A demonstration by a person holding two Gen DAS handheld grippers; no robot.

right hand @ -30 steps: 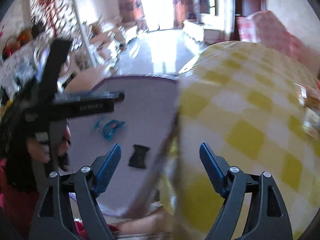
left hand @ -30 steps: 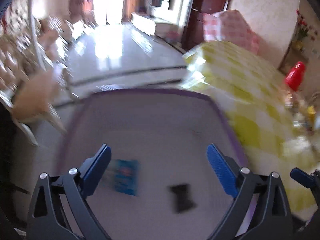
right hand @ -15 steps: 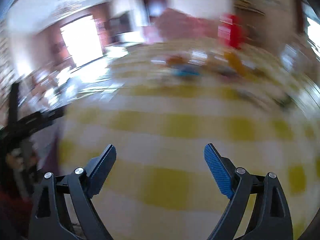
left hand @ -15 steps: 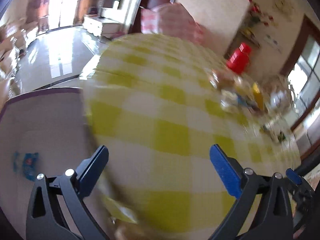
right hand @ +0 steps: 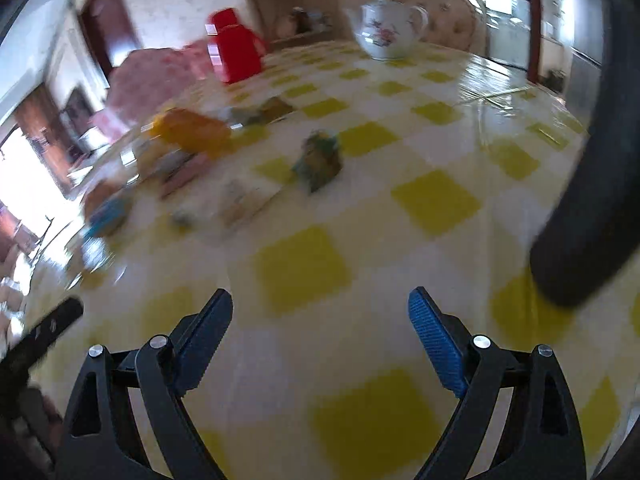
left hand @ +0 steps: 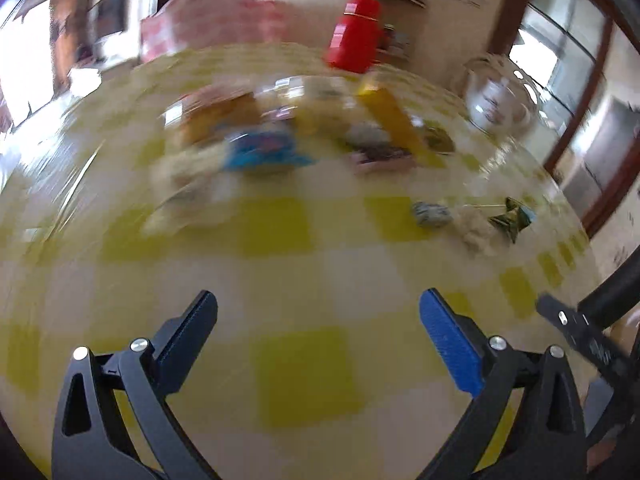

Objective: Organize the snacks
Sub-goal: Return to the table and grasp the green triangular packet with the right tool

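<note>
Several snack packets lie blurred on a yellow-and-white checked tablecloth (left hand: 304, 372): a blue packet (left hand: 262, 152), a long yellow box (left hand: 392, 120), a pink bar (left hand: 384, 158) and a small green wrapped sweet (left hand: 512, 220). From the right wrist view I see the same cloth (right hand: 304, 268), an orange packet (right hand: 192, 130) and a green packet (right hand: 320, 158). My left gripper (left hand: 318, 320) is open over bare cloth, well short of the snacks. My right gripper (right hand: 320, 316) is also open with nothing between its fingers.
A red jug (left hand: 354, 34) (right hand: 236, 48) and a white flowered teapot (right hand: 386, 32) (left hand: 496, 98) stand at the table's far side. A dark rounded shape (right hand: 588, 184) crosses the right of the right wrist view. The other gripper's black tip (right hand: 48, 332) shows at left.
Both grippers have swung from the white purple-edged tray beside the table, which held a blue packet and a dark one, across to the checked tablecloth and the snack pile.
</note>
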